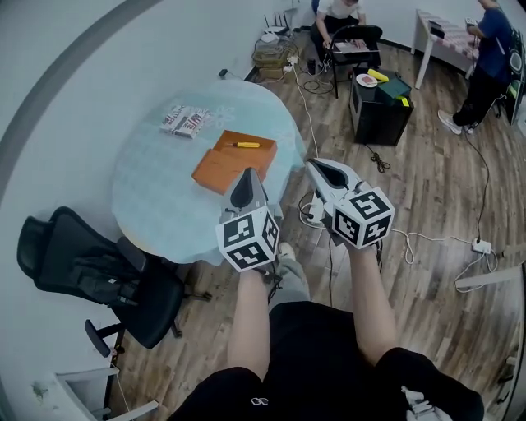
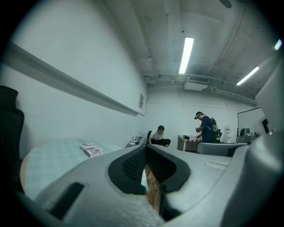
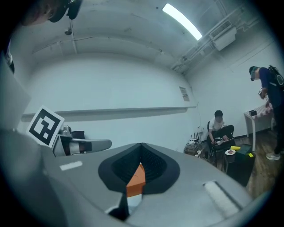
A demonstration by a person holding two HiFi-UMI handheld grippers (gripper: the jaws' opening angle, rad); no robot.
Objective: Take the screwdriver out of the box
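An orange-brown box [image 1: 233, 162] lies on the round table [image 1: 156, 189] with its pale blue cloth. On the box's far end rests a yellow screwdriver [image 1: 246, 145]. Both grippers are held level in front of me, near the table's right edge. My left gripper [image 1: 249, 172] is shut and empty, its tip just short of the box's near end. To its right, off the table's edge, my right gripper [image 1: 313, 163] is also shut and empty. A strip of the box [image 3: 135, 177] shows through the slit behind the jaws in the right gripper view.
Two printed packs [image 1: 185, 121] lie at the table's far side. A black office chair [image 1: 99, 271] stands to the left. Cables and a power strip [image 1: 481, 245] lie on the wooden floor. A black cabinet [image 1: 380, 111] stands behind, with a seated person [image 1: 341, 20] and a standing person [image 1: 493, 49] beyond.
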